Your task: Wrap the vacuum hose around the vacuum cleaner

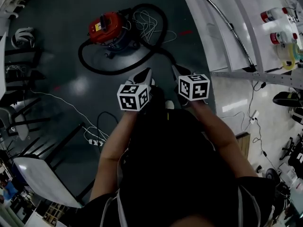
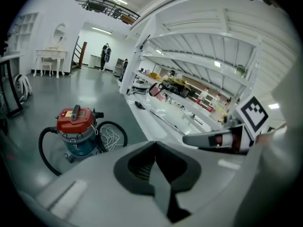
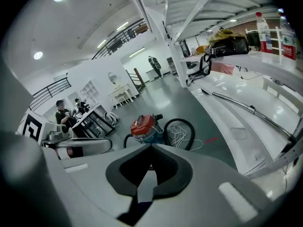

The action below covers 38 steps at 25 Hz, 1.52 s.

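The vacuum cleaner (image 1: pixel 106 26) has a red lid and a blue drum and stands on the dark floor ahead. Its black hose (image 1: pixel 90 63) lies in loose loops around it, and a white cord (image 1: pixel 147 23) is piled beside it. Both grippers hang side by side short of the vacuum and touch nothing. My left gripper (image 1: pixel 145 75) is shut and empty, as is my right gripper (image 1: pixel 178 72). The left gripper view shows the vacuum cleaner (image 2: pixel 75 125) and hose (image 2: pixel 46 156) beyond the shut left gripper (image 2: pixel 154 144). In the right gripper view the vacuum cleaner (image 3: pixel 143 126) and hose (image 3: pixel 182 125) sit past the right gripper (image 3: pixel 150 148).
A white workbench (image 1: pixel 208 37) runs along the right, with a metal tube (image 1: pixel 228 23) and bottles (image 1: pixel 272 16) on it. A power strip (image 1: pixel 94 142) and cables lie on the floor at lower left. Chairs and a white table (image 1: pixel 42 178) stand at the left. People (image 3: pixel 60 109) stand far off.
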Tool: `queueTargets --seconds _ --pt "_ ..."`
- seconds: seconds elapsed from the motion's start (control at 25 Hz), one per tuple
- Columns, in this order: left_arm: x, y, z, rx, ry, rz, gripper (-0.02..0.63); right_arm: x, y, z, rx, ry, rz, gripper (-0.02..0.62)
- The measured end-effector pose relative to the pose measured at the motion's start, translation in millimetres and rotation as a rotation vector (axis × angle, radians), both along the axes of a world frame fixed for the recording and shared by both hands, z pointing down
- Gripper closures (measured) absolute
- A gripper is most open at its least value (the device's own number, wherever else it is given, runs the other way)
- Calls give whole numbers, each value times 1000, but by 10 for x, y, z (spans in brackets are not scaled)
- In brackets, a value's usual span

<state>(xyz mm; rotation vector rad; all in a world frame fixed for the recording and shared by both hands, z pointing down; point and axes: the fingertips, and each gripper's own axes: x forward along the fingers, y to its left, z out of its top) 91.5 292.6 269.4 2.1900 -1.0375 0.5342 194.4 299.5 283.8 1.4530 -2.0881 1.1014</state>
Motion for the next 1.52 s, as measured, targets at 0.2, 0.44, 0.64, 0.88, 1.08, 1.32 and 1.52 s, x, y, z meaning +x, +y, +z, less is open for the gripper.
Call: queueTargets --seconds 0.2,0.44,0.64,0.88,1.08,1.32,1.52 --pt "-202 -531 40 -12 15 -8 597 -176 -452 75 -37 13 -11 600" --pt "-489 -965 206 -43 9 -8 597 -368 -915 214 -71 46 -19 600" --pt "-591 -1196 400 -72 10 -4 597 -456 -1174 380 -104 53 -26 600" --pt "-573 -1361 503 -103 -5 -12 597 -425 -1400 515 -134 36 -33 600" --pt "-339 -1514 678 -121 -22 -32 597 -341 -1635 692 -139 47 -104 600" --pt "39 -1709 940 -138 -51 -121 597 -119 -1829 914 -154 38 -231 600" --pt "370 -1864 1246 -183 -3 -191 597 193 -1952 1234 -171 90 -360 600"
